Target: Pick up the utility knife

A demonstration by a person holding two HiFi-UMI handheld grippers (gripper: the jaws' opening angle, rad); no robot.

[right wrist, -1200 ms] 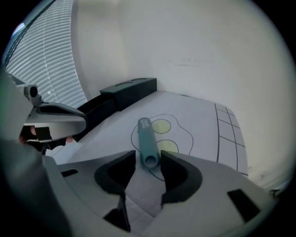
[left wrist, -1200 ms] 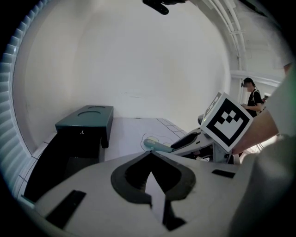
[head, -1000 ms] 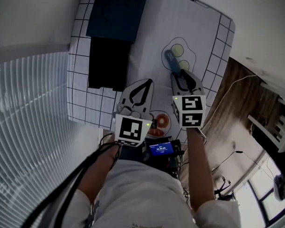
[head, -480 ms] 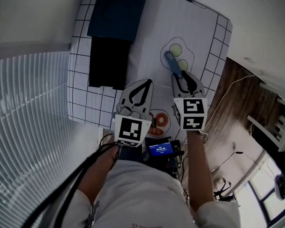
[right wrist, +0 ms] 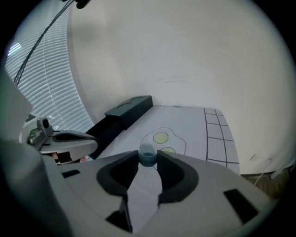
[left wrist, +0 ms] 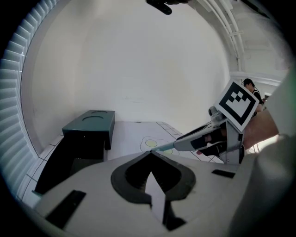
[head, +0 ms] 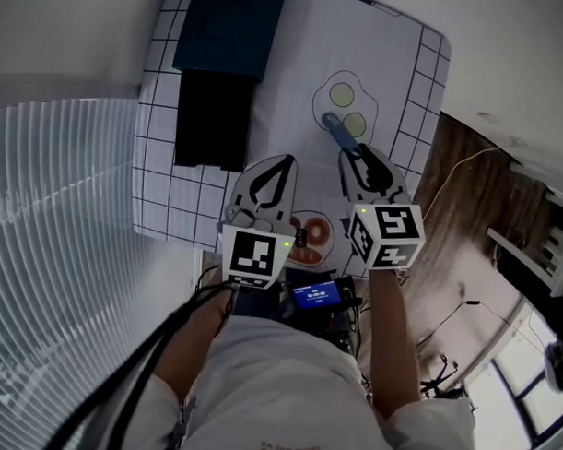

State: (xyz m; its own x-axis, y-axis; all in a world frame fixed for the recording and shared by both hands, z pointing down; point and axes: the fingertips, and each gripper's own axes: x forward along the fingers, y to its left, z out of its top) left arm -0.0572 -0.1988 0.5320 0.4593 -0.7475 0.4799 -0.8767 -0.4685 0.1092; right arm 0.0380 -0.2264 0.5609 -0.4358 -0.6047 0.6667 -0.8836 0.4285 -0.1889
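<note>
Right gripper view showed the right gripper (right wrist: 148, 161) with its fingers pinching the blue-grey utility knife (right wrist: 147, 154) at their very tips. The knife's end jutted just beyond them, toward the fried-egg drawing (right wrist: 163, 139) on the white mat (right wrist: 185, 120). The left gripper (left wrist: 151, 153) had its fingers pressed together on nothing, with the knife beyond their tips and to the right.

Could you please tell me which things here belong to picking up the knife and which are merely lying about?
Job in hand:
- utility knife
- right tongs, closed on it

Lying about:
- teal box
- black box
- left tongs, shut, empty
- screen device
</note>
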